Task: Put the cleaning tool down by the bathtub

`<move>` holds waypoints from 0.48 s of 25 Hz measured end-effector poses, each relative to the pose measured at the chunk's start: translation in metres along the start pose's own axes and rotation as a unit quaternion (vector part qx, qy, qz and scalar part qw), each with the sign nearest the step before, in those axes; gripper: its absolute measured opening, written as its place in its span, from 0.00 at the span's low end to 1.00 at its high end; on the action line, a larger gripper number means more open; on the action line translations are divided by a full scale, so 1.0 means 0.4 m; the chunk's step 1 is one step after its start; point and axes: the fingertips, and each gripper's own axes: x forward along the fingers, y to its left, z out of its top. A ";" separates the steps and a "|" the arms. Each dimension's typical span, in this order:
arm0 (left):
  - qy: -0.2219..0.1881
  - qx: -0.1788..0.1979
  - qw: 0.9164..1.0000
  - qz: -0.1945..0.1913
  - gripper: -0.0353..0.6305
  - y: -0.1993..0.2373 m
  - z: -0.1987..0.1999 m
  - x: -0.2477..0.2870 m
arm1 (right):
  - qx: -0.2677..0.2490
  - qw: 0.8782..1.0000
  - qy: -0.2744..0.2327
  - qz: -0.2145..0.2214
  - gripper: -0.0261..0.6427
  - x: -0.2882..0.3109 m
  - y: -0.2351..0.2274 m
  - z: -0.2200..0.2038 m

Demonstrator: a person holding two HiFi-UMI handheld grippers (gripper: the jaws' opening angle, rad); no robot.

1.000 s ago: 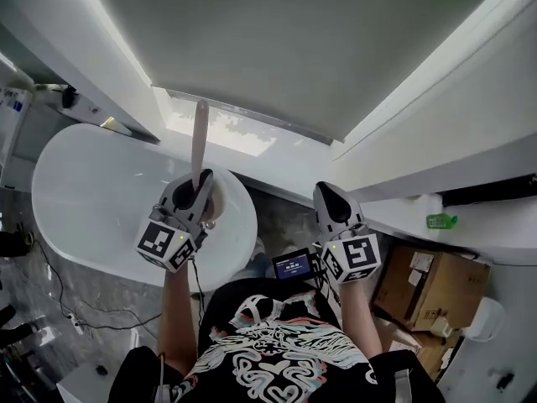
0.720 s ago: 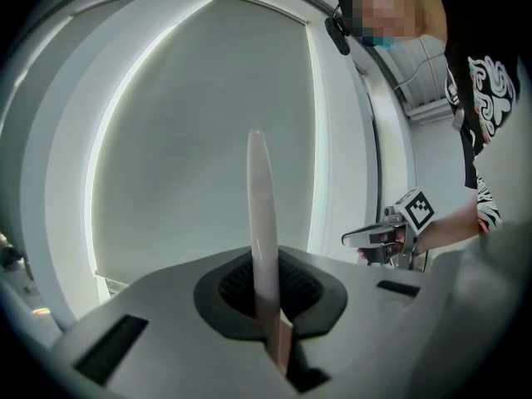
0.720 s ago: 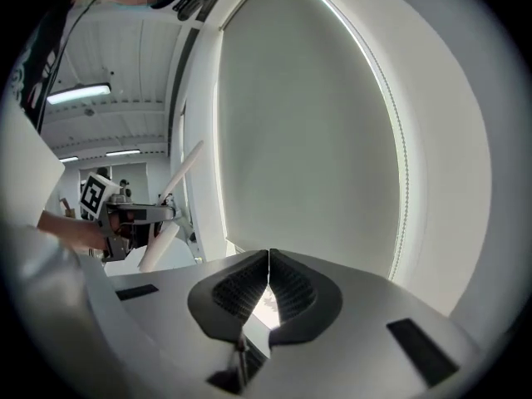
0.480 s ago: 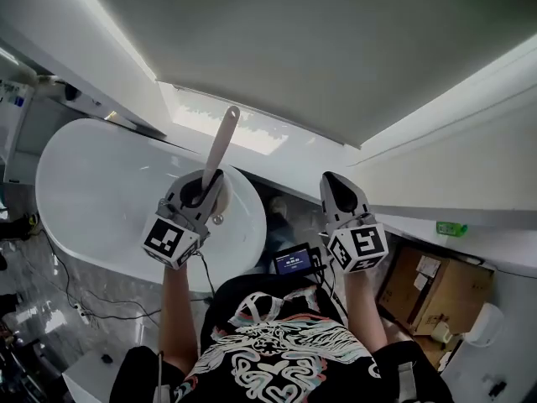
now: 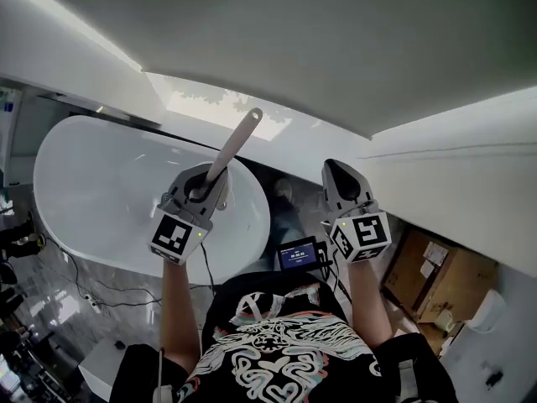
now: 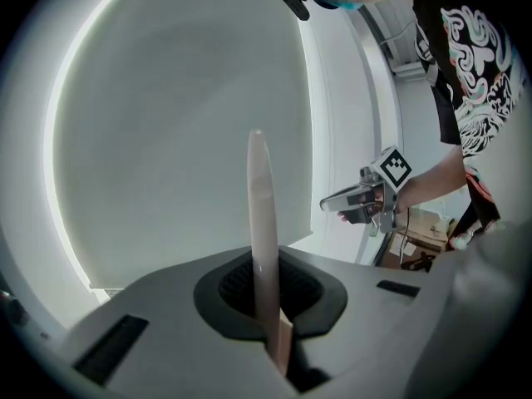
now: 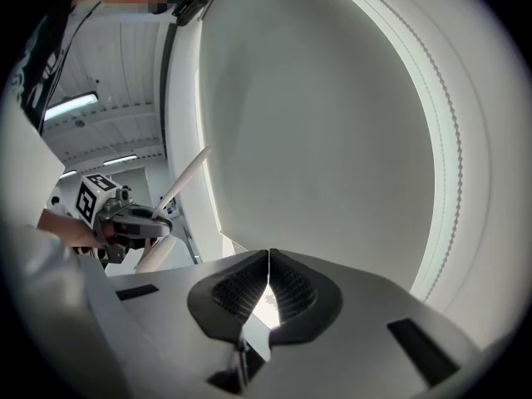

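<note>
The cleaning tool's long beige handle [image 5: 234, 146] sticks up and to the right out of my left gripper [image 5: 204, 188], which is shut on it. The tool's head is hidden. This gripper hovers over the right end of the white oval bathtub [image 5: 92, 183]. In the left gripper view the handle [image 6: 261, 223] rises straight from between the jaws of the left gripper [image 6: 271, 299]. My right gripper [image 5: 337, 175] is shut and empty, level with the left one, to the right of the tub. Its pads meet in the right gripper view, right gripper [image 7: 268, 286], where the handle [image 7: 188, 175] also shows.
A small device with a lit screen [image 5: 299, 254] hangs at the person's chest. Cardboard boxes [image 5: 430, 274] stand at the right. Cables [image 5: 88, 295] trail over the marble floor below the tub. White walls rise behind the tub.
The handle has tipped from nearly upright to leaning right. Both grippers have shifted slightly, and the right one sits a little further from the body in the view.
</note>
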 end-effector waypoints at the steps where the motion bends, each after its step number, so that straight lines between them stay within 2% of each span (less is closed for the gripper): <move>1: 0.013 0.009 1.000 -0.001 0.07 0.007 -0.013 0.012 | 0.000 1.000 0.004 -0.002 0.08 0.011 -0.009 -0.007; 7: 0.074 0.065 0.995 -0.013 0.07 0.027 -0.082 0.072 | -0.003 1.000 0.019 -0.012 0.08 0.070 -0.061 -0.053; 12: 0.093 0.067 0.993 -0.021 0.07 0.034 -0.146 0.108 | -0.003 0.999 0.026 -0.018 0.08 0.104 -0.084 -0.079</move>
